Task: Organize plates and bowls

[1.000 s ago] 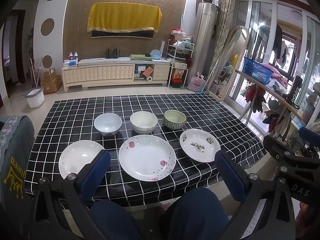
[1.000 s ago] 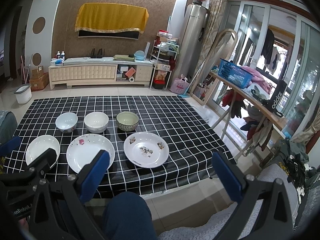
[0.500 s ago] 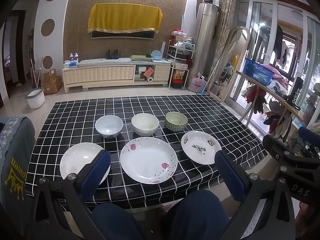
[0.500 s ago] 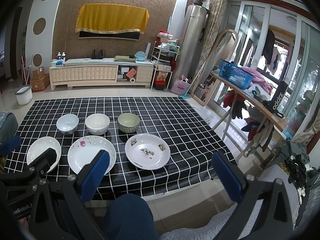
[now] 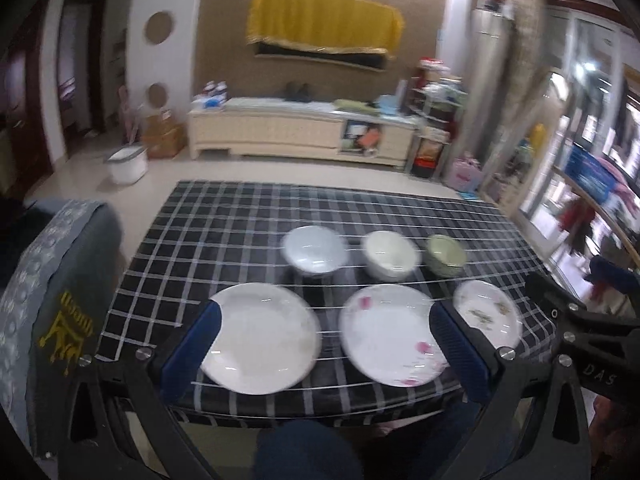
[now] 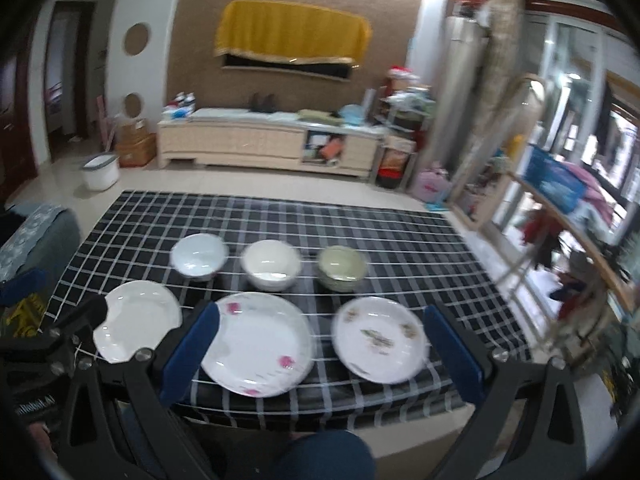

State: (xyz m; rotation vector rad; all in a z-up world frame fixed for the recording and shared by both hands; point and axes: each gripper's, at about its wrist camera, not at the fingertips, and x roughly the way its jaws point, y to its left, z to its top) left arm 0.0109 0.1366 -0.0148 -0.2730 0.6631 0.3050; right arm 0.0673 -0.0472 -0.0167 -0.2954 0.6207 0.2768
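Left claw (image 5: pixel 326 346) released, jaws wide, nothing between the blue pads; it hangs above the near edge of the surface (image 5: pixel 224 216). Plain white plate (image 5: pixel 260 338) sits just ahead, right inside its left pad. Pink-flower plate (image 5: pixel 394 334) is just inside its right pad, and the small leaf-print plate (image 5: pixel 488 314) lies just outside that pad. Ahead of the plates, a row of three bowls: pale blue bowl (image 5: pixel 314 249), cream bowl (image 5: pixel 390 254), green bowl (image 5: pixel 445 255), each apart from its neighbours.

Right claw (image 6: pixel 316 348) also released and empty, hanging over the near edge. From it, the pink-flower plate is just inside its left pad and the leaf-print plate just inside its right pad; the plain white plate is outside to its left, partly hidden by the left claw's frame. Bowl row is beyond.

Both views motion-blurred. Person's dark-clad knee (image 6: pixel 320 456) below the claws.
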